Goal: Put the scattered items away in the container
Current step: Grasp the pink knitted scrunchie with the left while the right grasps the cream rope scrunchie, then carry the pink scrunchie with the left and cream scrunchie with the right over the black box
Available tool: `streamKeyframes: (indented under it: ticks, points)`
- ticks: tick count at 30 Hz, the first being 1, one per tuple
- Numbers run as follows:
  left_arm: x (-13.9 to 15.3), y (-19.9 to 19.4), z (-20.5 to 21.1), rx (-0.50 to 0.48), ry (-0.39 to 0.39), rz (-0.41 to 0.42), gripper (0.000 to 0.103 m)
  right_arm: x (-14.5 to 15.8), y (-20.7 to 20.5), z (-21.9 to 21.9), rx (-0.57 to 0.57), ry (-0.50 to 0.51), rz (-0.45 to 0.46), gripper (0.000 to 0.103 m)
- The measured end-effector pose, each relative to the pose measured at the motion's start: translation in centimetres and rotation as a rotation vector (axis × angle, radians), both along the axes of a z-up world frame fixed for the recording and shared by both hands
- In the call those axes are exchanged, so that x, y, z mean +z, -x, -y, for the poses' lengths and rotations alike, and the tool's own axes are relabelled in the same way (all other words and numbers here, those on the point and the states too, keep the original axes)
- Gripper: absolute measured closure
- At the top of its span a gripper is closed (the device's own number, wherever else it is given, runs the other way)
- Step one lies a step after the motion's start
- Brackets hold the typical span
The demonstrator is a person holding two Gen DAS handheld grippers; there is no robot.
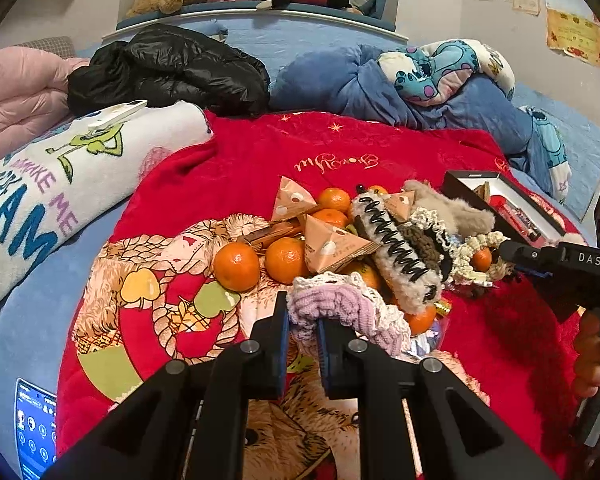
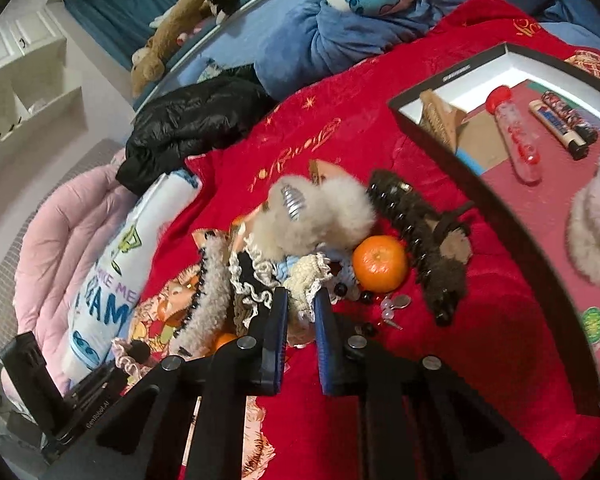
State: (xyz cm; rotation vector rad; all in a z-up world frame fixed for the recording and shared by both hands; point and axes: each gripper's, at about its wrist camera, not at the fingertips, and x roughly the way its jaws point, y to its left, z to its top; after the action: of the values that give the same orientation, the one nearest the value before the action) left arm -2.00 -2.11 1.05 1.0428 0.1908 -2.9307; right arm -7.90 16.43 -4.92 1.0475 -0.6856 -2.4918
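Observation:
My left gripper [image 1: 301, 312] is shut on a lilac crocheted scrunchie [image 1: 339, 306] at the near edge of the pile on the red blanket [image 1: 260, 152]. My right gripper [image 2: 301, 304] is shut on a cream crocheted scrunchie [image 2: 305, 276], which also shows in the left wrist view [image 1: 475, 246]. The pile holds several mandarins [image 1: 236, 266], triangular packets [image 1: 331, 248], a cream fuzzy hair clip [image 1: 395, 256], a beige fluffy clip [image 2: 319, 212] and a dark brown clip [image 2: 423, 236]. The black box [image 2: 459, 176] lies to the right and holds a red-capped tube [image 2: 515, 136], lighters [image 2: 559, 124] and a fluffy piece [image 2: 595, 232].
A phone [image 1: 36, 428] lies at the near left on the blue sheet. A white printed blanket [image 1: 60, 184], a black jacket [image 1: 168, 68] and a blue quilt [image 1: 359, 80] ring the far side. Small beads and pins [image 2: 391, 304] lie by a mandarin [image 2: 379, 264]. A hand [image 1: 595, 352] holds the right gripper.

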Motion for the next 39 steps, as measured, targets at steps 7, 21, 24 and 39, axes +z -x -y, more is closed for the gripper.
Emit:
streamKeyframes:
  ticks: [7,21,24,39]
  points:
    - [1.1,-0.9,-0.8,-0.017,-0.020,-0.021,0.090,1.9,-1.7,-0.7,-0.020,-0.030,-0.075,0.089]
    - [2.9,-1.3,-8.6,-0.125,-0.100,-0.042,0.090,3.6,-7.3,-4.6,-0.042,-0.060,-0.156,0.089]
    - [2.8,-1.0,-11.5,-0.172,-0.105,-0.037,0.090,3.8,-9.2,-7.3,-0.100,-0.073,-0.170,0.089]
    - [2.3,-1.1,-23.2,-0.399,-0.101,-0.046,0.090,3.8,-13.9,-19.6,-0.346,-0.028,-0.215,0.089]
